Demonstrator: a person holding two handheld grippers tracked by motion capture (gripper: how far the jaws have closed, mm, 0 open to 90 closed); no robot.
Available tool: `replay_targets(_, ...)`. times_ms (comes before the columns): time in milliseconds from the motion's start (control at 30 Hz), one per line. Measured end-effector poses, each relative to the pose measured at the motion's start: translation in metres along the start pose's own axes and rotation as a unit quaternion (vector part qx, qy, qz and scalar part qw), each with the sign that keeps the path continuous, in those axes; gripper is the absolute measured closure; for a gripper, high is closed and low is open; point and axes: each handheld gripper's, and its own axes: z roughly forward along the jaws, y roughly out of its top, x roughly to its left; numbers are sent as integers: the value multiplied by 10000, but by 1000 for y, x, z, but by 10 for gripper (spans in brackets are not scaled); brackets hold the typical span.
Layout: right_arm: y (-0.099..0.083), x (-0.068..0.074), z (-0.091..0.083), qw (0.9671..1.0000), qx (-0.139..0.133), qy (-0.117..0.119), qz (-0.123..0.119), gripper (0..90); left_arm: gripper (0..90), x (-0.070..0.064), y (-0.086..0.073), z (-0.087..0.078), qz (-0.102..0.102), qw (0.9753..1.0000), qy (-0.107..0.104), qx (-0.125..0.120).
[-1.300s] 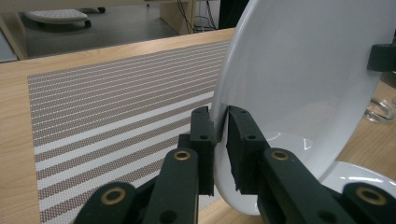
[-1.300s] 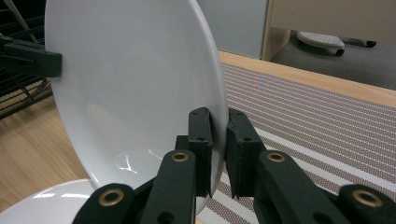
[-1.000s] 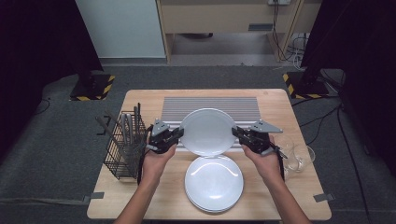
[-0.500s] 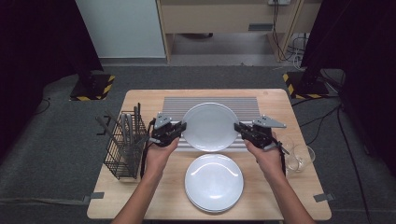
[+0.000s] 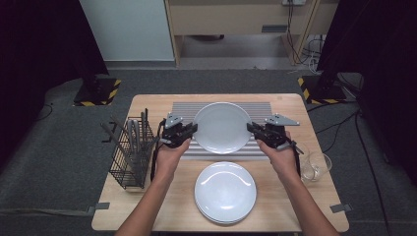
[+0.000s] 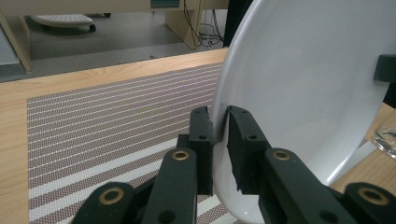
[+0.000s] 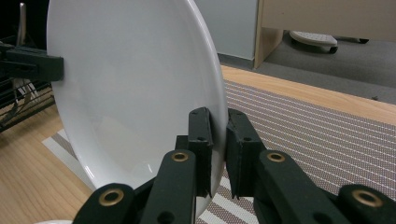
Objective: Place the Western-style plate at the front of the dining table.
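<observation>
Both grippers, left (image 5: 189, 131) and right (image 5: 253, 130), pinch opposite rims of a white plate (image 5: 222, 127) over the striped mat (image 5: 187, 112); apparently thin grips, so uneven tilting could let it slip.

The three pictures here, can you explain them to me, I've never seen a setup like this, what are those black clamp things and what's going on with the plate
No robot here: a person at a wooden table holds a hand-operated two-jaw gripper in each hand. The high view looks down from above the person's side. The other two come from cameras riding on each gripper, looking along its black jaws.

The left gripper and right gripper each pinch opposite edges of one white plate, holding it above a striped mat. In the gripper views the plate is tilted and its rim sits between the closed jaws.

Also on the table: a stack of white plates nearer the person, a black wire basket with utensils on the left, and a clear glass on the right.
</observation>
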Motion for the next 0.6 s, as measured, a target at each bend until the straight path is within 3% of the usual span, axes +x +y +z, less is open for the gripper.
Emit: replay_targets(600,18,-3,8,10000,-10,-85,-5,812,796,4,18,4,4,9999,124,-78)
